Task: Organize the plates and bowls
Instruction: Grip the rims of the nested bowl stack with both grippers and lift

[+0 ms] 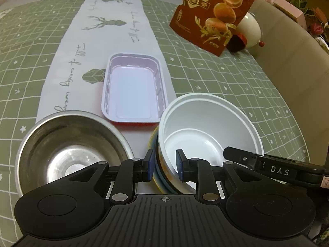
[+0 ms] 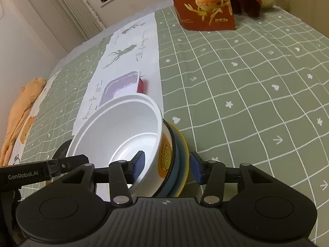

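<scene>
1 stack (image 1: pixel 164 174) of dishes sits near the front of the surface, on the right edge of a white runner (image 1: pixel 115 24). On top is 1 white bowl (image 1: pixel 205 123), nested in 1 blue dish (image 2: pixel 176 164), and that lies in 1 yellow-rimmed dish (image 2: pixel 186 154). Whether more lie under these I cannot tell.

1 steel bowl (image 1: pixel 67 144) stands just left of the stack. 1 tray (image 1: pixel 133 90), white inside and red outside, lies just behind the 2 of them on the runner.

The left tool (image 1: pixel 164 164) pinches the stack's near wall, with 1 pad inside the white bowl and 1 against the outer rim. The right tool (image 2: pixel 167 165) is spread. It straddles the other side of the stack with 1 pad inside the bowl and 1 just clear of the yellow rim.

1 brown bag (image 1: pixel 213 14) at the back reads "QUAIL EGGS". The left view shows "DAS" on the right tool, and the right view shows "GenRobot.AI" on the left tool. The white bowl's side carries a round orange label that is too blurred to read. The runner shows deer prints and script I cannot read.

Right of the stack the green checked cloth (image 1: pixel 236 86) lies open up to the surface's curved edge. 1 orange fabric (image 2: pixel 20 111) lies at the far left edge.
</scene>
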Available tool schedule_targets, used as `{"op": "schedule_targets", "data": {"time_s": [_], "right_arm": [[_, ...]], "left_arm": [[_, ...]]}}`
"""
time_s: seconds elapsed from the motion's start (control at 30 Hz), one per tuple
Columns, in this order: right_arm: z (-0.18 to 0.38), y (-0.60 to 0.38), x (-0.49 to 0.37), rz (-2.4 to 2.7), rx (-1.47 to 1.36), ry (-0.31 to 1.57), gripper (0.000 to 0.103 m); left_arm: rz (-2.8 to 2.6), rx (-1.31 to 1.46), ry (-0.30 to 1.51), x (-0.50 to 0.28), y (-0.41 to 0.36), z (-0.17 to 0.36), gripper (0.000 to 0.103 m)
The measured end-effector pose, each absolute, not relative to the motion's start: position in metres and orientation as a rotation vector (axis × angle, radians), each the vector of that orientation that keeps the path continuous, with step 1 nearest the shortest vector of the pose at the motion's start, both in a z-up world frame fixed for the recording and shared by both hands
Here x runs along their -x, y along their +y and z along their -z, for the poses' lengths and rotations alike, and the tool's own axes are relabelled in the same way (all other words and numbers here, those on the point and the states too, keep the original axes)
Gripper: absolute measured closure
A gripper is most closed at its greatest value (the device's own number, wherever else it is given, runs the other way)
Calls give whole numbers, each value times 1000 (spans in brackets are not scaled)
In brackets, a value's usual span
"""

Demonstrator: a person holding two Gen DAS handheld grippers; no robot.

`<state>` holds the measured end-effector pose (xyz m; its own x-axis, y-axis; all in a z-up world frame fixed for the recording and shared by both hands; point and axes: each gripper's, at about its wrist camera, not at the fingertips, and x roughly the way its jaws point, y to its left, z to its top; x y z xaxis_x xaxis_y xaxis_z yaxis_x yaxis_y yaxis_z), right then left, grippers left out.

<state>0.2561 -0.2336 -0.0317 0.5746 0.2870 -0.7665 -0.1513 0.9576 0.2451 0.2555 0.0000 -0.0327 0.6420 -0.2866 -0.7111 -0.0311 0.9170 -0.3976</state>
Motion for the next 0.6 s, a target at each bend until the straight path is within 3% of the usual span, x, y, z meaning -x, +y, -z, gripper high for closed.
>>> {"op": "schedule_targets", "data": {"time_s": [0.6], "right_arm": [[52, -245, -258, -240, -188, 959, 49]], "left_arm": [[162, 504, 888, -268, 9, 49, 68]]}}
